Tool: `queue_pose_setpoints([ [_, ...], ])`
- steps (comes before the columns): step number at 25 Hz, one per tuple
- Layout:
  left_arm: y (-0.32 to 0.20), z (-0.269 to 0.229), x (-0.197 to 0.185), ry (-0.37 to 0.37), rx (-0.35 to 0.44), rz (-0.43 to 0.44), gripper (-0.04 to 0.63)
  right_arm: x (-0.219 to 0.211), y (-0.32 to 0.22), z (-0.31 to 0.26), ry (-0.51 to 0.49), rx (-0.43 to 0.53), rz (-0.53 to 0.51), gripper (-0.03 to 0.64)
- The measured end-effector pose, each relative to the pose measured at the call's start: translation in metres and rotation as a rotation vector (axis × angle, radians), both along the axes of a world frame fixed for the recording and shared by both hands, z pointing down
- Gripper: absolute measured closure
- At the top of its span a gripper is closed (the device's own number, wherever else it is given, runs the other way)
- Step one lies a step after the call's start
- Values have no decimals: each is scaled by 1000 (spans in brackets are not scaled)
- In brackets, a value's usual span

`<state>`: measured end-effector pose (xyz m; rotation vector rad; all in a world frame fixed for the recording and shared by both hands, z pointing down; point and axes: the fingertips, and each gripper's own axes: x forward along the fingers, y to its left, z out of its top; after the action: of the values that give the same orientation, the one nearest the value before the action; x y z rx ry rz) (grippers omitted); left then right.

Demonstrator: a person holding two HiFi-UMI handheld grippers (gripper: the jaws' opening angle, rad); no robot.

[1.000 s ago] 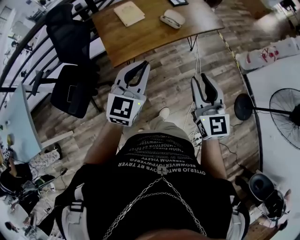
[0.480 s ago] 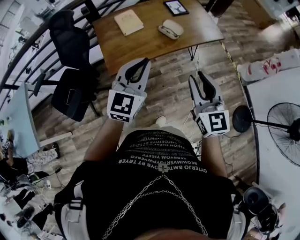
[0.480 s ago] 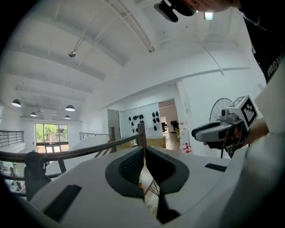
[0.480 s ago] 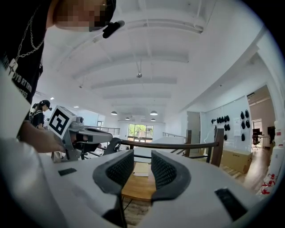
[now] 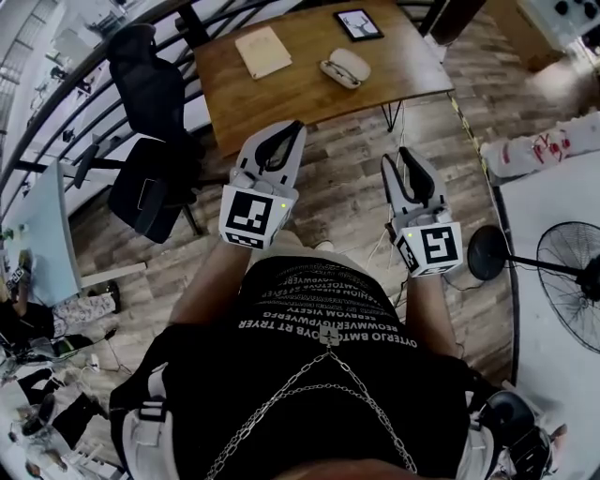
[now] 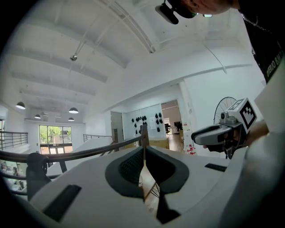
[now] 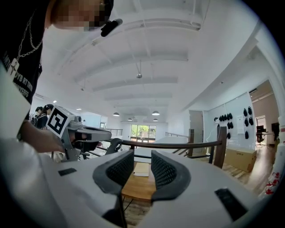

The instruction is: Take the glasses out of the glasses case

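A cream oval glasses case (image 5: 345,67) lies on the brown wooden table (image 5: 309,89) at the top of the head view; no glasses show. Both grippers hang over the wood floor, short of the table's near edge. My left gripper (image 5: 292,127) points at the table with its jaws touching at the tips and nothing between them, as the left gripper view (image 6: 144,136) also shows. My right gripper (image 5: 403,155) is further right; in its own view (image 7: 142,156) the pads stand a little apart, empty, with the table (image 7: 138,189) seen through the gap.
A tan notebook (image 5: 261,52) and a dark tablet (image 5: 357,23) also lie on the table. A black office chair (image 5: 150,141) stands left of it. A railing (image 7: 178,144) runs behind. A floor fan (image 5: 567,281) stands at the right.
The table with the case has slid lower in the head view, nearer to the grippers. Both grippers hold the same pose, empty.
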<state>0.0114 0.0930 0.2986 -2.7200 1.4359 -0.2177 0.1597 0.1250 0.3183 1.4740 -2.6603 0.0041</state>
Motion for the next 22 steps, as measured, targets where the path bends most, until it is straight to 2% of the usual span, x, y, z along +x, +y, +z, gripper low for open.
queue_pose_setpoints([
  [10, -5, 17, -3, 0, -43, 15, 558, 1, -11, 4, -1, -4, -1, 512],
  [22, -49, 18, -6, 7, -47, 35, 558, -12, -50, 9, 6, -20, -6, 512],
])
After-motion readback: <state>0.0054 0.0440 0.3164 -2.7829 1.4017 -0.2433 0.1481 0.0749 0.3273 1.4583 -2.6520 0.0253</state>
